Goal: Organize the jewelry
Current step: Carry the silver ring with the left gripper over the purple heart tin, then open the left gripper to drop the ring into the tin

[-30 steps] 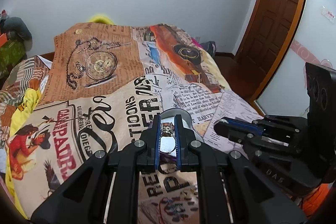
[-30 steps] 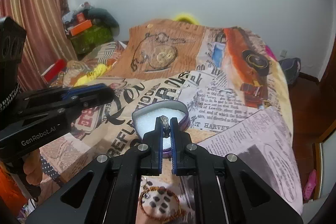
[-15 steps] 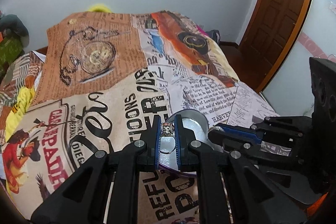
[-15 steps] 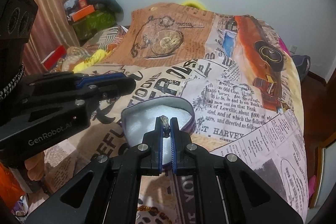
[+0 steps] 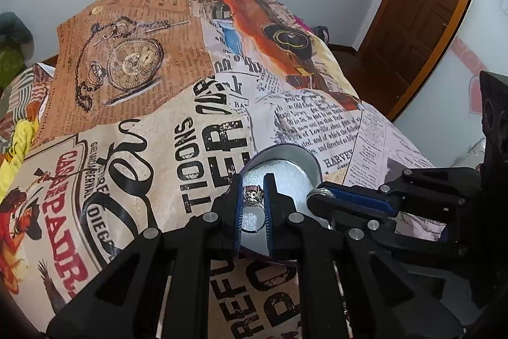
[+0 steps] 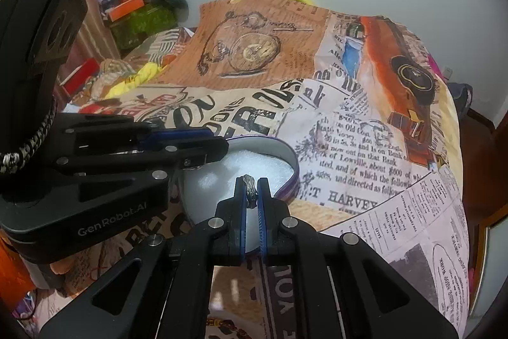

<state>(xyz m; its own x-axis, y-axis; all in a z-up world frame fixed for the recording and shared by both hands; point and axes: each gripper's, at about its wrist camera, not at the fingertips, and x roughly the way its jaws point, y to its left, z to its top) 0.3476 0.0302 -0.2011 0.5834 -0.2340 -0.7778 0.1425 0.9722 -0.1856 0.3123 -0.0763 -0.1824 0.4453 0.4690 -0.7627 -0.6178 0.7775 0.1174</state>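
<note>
A: Rings, both sides. My left gripper (image 5: pixel 253 199) is clenched on a stone-set ring (image 5: pixel 253 194), hanging just over the open tin (image 5: pixel 312 159) ahead so it can drop onto the white foam.

B: Right?

A: My right gripper (image 6: pixel 252 191) pinches a thin ring (image 6: pixel 250 191) edge-on, above the same tin.

B: Text?

A: "GenRobot.AI" on my left housing; bedspread (image 6: pixel 349 167) ahead reads "HARVEY", "Old Con", "Lowville".
</note>
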